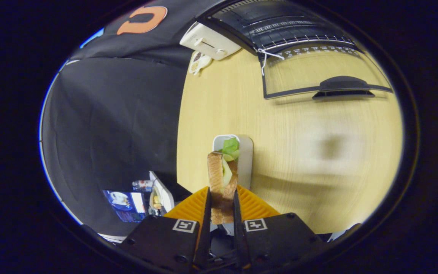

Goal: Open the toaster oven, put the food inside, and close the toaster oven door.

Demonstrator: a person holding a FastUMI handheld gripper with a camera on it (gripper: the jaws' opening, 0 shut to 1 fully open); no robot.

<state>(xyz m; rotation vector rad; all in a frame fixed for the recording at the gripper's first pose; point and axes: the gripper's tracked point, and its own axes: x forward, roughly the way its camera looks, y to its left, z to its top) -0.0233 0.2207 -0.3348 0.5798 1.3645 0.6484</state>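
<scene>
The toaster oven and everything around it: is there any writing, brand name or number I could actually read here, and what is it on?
None can be read.
Toaster oven control panel: markings too small and blurred.
Oven door: no text seen.
Gripper, shut on the sandwich: two square coded markers, patterns and not words.
White holder: blank.

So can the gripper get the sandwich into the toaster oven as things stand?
Probably yes. The gripper is shut on the sandwich, and the toaster oven beyond has its door folded down. Bare table lies between; the white holder sits below the sandwich.
</scene>
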